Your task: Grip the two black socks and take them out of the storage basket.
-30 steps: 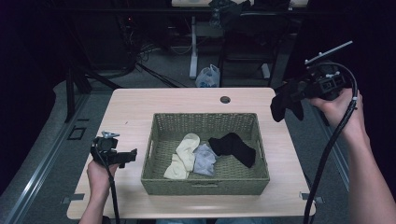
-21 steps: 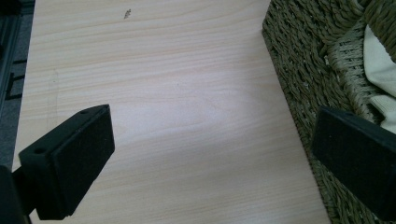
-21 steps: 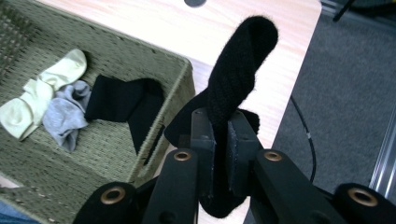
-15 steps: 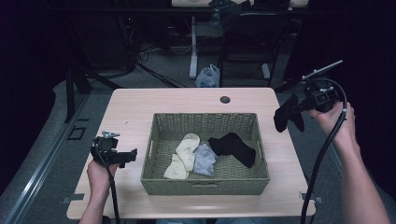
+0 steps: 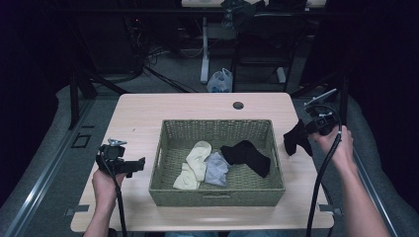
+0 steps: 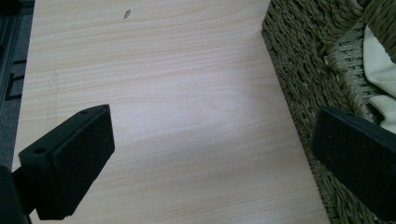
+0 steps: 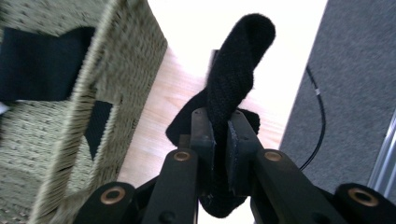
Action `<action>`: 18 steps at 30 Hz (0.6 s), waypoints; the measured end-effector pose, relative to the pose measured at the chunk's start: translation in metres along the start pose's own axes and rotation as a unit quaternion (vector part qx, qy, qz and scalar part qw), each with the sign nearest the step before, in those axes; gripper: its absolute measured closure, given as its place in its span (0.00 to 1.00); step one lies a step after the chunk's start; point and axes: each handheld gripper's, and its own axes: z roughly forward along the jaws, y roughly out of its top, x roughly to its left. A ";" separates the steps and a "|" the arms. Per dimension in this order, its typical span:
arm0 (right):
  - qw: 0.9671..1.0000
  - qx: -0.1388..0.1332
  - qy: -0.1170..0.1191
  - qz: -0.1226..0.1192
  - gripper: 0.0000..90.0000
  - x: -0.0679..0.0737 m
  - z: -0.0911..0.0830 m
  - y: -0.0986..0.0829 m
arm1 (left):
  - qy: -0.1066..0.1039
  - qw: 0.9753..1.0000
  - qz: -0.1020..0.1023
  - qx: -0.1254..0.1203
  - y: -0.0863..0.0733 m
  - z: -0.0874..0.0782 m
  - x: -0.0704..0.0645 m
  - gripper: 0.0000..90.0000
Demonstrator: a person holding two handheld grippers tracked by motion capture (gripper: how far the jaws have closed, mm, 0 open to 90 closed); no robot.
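- Dangling from the right hand-held gripper (image 5: pixel 307 129), a black sock (image 5: pixel 295 138) hangs just beside the right wall of a woven basket (image 5: pixel 217 196), above the tabletop (image 5: pixel 148 111).
- Seen in the right gripper view, the two jaws are clenched on the black sock (image 7: pixel 233 93), which loops above them and bulges below.
- Lying inside the basket are a second black sock (image 5: pixel 247 155), a grey sock (image 5: pixel 216 168) and a cream sock (image 5: pixel 195 163), the grey one touching the cream one.
- Resting by the basket's left wall, the left hand-held gripper (image 5: pixel 133 165) stands released, its jaws wide apart over bare wood in the left gripper view (image 6: pixel 210 154).
- Beyond the far edge, a plastic bag (image 5: pixel 221 80) sits on the floor.
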 end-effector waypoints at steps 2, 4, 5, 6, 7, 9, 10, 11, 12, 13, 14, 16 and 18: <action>1.000 0.006 -0.004 0.002 0.93 0.000 0.009 -0.001 | -0.001 1.000 -0.001 0.001 0.000 0.000 0.000 0.00; 1.000 0.020 0.000 0.000 0.93 0.001 0.020 -0.002 | 0.000 1.000 0.000 0.000 0.000 0.000 0.000 0.00; 1.000 0.018 0.001 0.007 0.92 0.002 0.025 -0.003 | 0.000 1.000 0.000 0.000 0.000 0.000 0.000 0.00; 1.000 0.023 0.001 0.007 0.92 0.003 0.030 -0.003 | -0.001 1.000 0.001 0.001 0.000 0.000 0.000 0.00; 1.000 0.028 0.001 0.006 0.92 0.004 0.035 -0.003 | -0.001 1.000 0.001 0.001 0.000 0.000 0.000 0.00; 1.000 0.030 0.001 0.008 0.92 0.007 0.045 -0.005 | -0.001 1.000 0.001 0.001 0.000 0.000 0.000 0.00; 0.999 0.041 0.003 0.005 0.92 0.007 0.053 -0.005 | -0.001 1.000 0.001 0.001 0.000 0.000 0.000 0.00; 0.999 0.041 0.002 0.009 0.92 0.008 0.056 -0.005 | -0.001 1.000 0.001 0.001 0.000 0.000 0.000 0.00; 0.999 0.041 0.002 0.009 0.92 0.008 0.056 -0.005 | -0.001 1.000 0.001 0.001 0.000 0.000 0.000 0.00; 0.999 0.046 0.004 0.007 0.91 0.008 0.060 -0.005 | -0.002 1.000 0.001 0.001 0.000 0.000 0.000 0.00; 0.999 0.044 0.005 0.019 0.89 0.010 0.068 -0.007 | -0.002 1.000 0.000 0.000 0.000 0.000 0.001 0.00; 0.999 0.045 0.008 0.019 0.87 0.009 0.069 -0.007 | -0.002 1.000 0.000 0.001 0.000 0.000 0.001 0.00; 0.999 0.049 0.011 0.016 0.73 0.009 0.069 -0.007 | -0.002 1.000 0.000 0.000 0.000 0.000 0.001 0.00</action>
